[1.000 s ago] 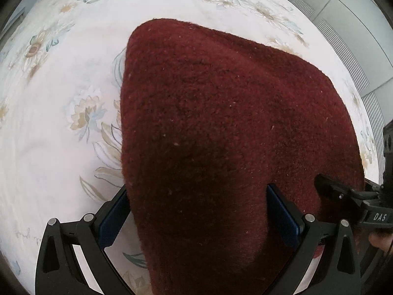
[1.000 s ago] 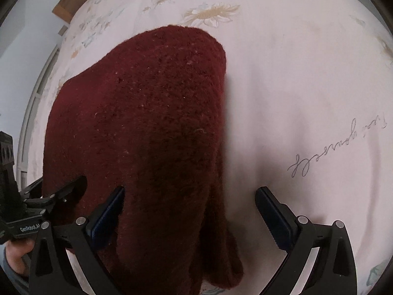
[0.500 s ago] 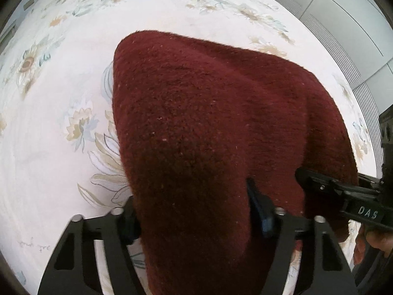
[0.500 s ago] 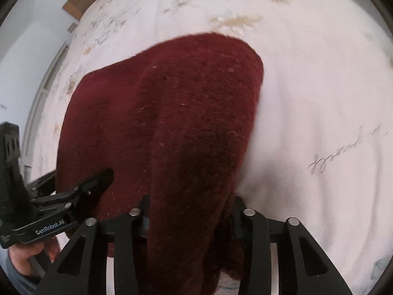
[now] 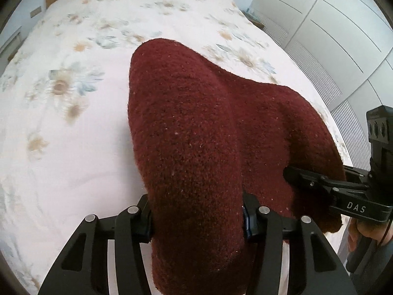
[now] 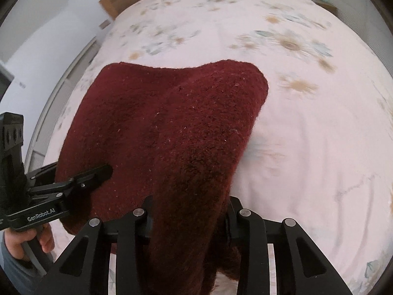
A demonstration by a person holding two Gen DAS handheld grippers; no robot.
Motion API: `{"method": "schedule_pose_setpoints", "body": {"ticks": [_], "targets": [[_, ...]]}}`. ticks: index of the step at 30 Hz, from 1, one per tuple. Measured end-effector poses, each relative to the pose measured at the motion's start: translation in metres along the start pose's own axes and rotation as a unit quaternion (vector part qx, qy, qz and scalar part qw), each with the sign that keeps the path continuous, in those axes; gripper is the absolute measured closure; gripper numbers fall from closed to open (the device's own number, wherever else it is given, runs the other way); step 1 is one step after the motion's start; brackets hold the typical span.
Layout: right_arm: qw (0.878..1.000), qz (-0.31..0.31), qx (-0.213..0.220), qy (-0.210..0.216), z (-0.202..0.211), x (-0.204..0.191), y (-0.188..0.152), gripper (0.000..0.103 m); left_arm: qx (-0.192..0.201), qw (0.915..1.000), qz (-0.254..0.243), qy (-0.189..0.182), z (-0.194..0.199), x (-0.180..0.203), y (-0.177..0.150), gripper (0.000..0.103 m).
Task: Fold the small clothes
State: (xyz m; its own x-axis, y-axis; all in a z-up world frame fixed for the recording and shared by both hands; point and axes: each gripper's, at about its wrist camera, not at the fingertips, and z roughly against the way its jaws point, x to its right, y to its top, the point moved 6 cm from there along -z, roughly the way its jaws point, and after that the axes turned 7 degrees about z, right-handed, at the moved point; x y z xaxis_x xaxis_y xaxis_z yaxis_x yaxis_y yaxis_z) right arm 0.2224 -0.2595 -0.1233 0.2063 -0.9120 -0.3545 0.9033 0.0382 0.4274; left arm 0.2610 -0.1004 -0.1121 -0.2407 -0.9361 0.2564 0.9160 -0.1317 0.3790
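Dark-red fuzzy knitted garment [image 5: 196, 132] is now being lifted at its near edge above the white floral bedspread [image 5: 61, 127], its far part still trailing on the bed. On the left, the left gripper [image 5: 196, 218], whose jaws were standing wide a second ago, is clenching a thick bunch of the near edge. On the right, the right gripper [image 6: 188, 216] is doing the same, its jaws also closed from open onto the other near corner. With both corners being held and raised, the garment is likely being readied to be carried forward into a fold; the sagging middle between the grips could bunch unevenly.
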Motion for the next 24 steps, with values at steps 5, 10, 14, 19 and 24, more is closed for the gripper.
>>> {"method": "schedule_pose_setpoints", "body": {"ticks": [5, 10, 14, 19, 24], "targets": [[0.999, 0.015, -0.028, -0.004, -0.039, -0.024, -0.017, 0.065, -0.001, 0.9997, 0.011, 0.023, -0.001, -0.040, -0.020, 0.057], [0.998, 0.017, -0.057, -0.036, -0.073, -0.023, -0.042, 0.059, -0.025, 0.9984, 0.039, 0.033, -0.037, -0.072, -0.056, 0.051], [0.998, 0.018, -0.046, -0.046, -0.067, -0.018, -0.043, 0.052, 0.001, 0.9981, 0.043, 0.043, -0.038, -0.073, -0.061, 0.035], [0.997, 0.022, -0.034, -0.063, -0.061, -0.017, -0.049, 0.039, 0.002, 0.9963, 0.041, 0.075, -0.038, -0.063, -0.063, 0.026], [0.995, 0.044, -0.018, -0.092, -0.048, -0.024, -0.039, 0.023, 0.000, 0.9961, 0.037, 0.081, -0.027, -0.054, -0.061, 0.024]]}}
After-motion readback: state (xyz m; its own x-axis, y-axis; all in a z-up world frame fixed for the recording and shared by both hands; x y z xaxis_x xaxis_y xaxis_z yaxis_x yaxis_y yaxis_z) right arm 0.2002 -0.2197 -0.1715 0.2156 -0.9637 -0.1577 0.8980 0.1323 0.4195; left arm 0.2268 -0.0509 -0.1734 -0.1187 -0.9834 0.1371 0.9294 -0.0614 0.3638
